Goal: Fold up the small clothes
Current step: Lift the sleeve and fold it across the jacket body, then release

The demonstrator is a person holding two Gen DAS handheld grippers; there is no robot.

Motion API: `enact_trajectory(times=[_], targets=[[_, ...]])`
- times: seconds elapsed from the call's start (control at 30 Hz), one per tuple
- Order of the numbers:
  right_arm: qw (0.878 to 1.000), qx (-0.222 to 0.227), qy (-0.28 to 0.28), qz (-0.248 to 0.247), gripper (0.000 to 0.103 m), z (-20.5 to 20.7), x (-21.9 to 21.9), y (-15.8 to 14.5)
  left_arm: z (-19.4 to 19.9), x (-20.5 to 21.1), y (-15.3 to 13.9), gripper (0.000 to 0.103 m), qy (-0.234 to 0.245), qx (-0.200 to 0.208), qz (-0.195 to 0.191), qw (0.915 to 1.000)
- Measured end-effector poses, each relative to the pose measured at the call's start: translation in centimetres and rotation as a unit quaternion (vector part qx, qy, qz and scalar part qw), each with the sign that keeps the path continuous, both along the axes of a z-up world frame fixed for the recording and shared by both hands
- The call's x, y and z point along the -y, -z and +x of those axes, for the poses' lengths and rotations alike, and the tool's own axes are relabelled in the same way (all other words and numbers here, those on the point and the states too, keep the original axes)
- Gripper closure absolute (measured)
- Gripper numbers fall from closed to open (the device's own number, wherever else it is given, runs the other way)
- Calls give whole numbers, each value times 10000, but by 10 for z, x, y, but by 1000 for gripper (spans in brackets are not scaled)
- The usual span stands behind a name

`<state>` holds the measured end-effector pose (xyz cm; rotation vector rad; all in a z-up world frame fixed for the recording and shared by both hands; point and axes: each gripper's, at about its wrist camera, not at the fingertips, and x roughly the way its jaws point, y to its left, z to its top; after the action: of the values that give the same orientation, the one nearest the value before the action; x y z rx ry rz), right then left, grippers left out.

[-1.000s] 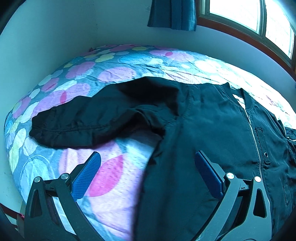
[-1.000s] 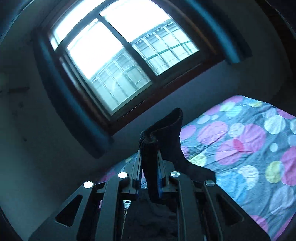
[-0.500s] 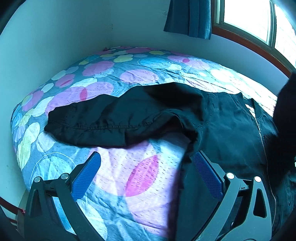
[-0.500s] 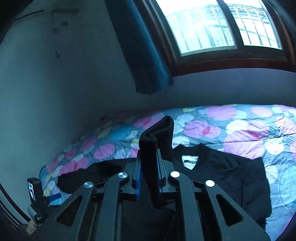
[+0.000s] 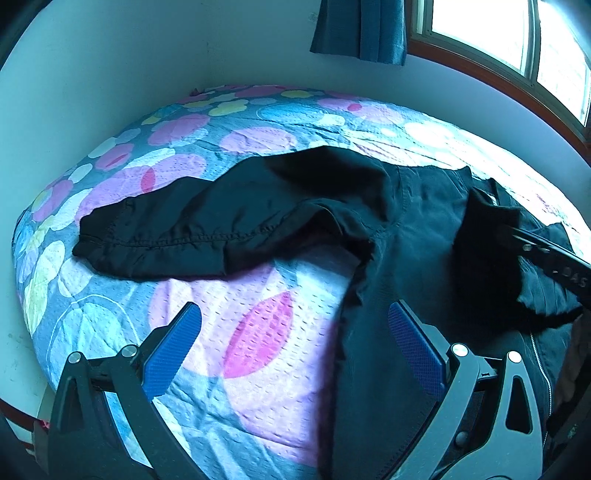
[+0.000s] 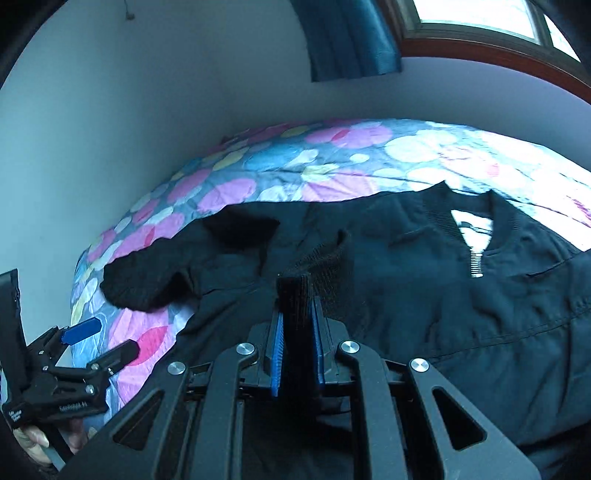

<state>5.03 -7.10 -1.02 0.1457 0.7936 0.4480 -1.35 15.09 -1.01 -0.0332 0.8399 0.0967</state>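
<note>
A black zip jacket [image 5: 406,229] lies front up on the dotted bed cover [image 5: 258,332]. One sleeve [image 5: 203,229] stretches out to the left. My left gripper [image 5: 293,343] hovers open over the cover and the jacket's side edge, with nothing between its blue pads [image 5: 173,347]. My right gripper [image 6: 295,317] is shut on the ribbed cuff [image 6: 295,291] of the other sleeve and holds it over the jacket's chest [image 6: 443,295], left of the collar and zip [image 6: 476,258]. The left wrist view shows that cuff [image 5: 480,229] coming in from the right.
The bed sits in a corner, with pale walls behind and to the left. A blue curtain [image 5: 362,29] and a wood-framed window [image 5: 498,29] are at the back right. A hand [image 6: 33,439] holds the left gripper [image 6: 96,343] by the bed's near-left edge.
My right gripper swung down from facing the window to over the jacket, carrying the cuff across the chest. The left gripper drifted slightly left and stayed open.
</note>
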Motion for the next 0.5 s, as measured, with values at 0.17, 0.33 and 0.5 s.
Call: enact_trajectory(times=[0.17, 0.33, 0.5], targets=[[9978, -517, -401, 72, 80, 11, -22, 22, -1, 5, 1, 2, 59, -4, 0, 10000], [9877, -1280, -807, 390, 65, 16, -34, 53, 0, 8, 4, 2, 103, -53, -10, 9999], [9744, -1545, -976, 1308, 59, 12, -10, 47, -1, 12, 7, 2, 160, -86, -11, 9998]])
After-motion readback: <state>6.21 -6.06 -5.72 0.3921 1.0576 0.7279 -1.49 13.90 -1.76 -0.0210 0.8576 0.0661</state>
